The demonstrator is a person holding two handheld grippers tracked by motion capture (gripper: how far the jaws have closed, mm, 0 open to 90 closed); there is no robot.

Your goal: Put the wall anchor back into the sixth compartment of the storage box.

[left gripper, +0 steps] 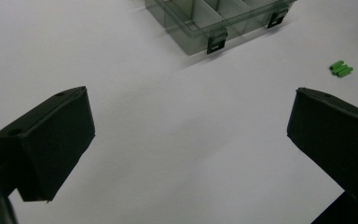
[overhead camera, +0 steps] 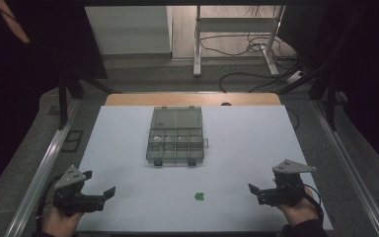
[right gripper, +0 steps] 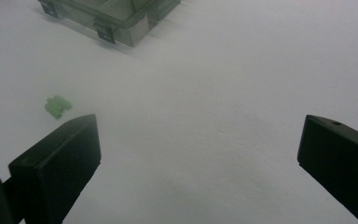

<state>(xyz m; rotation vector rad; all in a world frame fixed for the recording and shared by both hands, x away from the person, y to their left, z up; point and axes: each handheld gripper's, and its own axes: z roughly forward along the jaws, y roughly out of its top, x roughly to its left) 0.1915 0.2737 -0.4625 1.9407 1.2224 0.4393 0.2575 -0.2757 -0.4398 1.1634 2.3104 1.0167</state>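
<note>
From the high view, the left gripper (overhead camera: 109, 192) is hovering near the table's (overhead camera: 246, 148) front left corner and the right gripper (overhead camera: 252, 189) near its front right corner — each held in a hand, each pointing inward, both with jaws standing apart and nothing between them. A small green part (overhead camera: 199, 196) is lying between the two, close to the front edge, just right of the middle. A clear box (overhead camera: 176, 136) with its lid open is sitting at the table's centre, well behind the part.

In the left gripper view, the jaws are gaping wide over bare table; the green part (left gripper: 340, 69) is lying beyond the right jaw, the box (left gripper: 219, 18) at the top edge.

In the right gripper view, the jaws are also spreading wide and empty — the green part (right gripper: 57, 106) is resting just beyond the left jaw, not touching it, and a corner of the box (right gripper: 116, 18) is showing top left.
</note>
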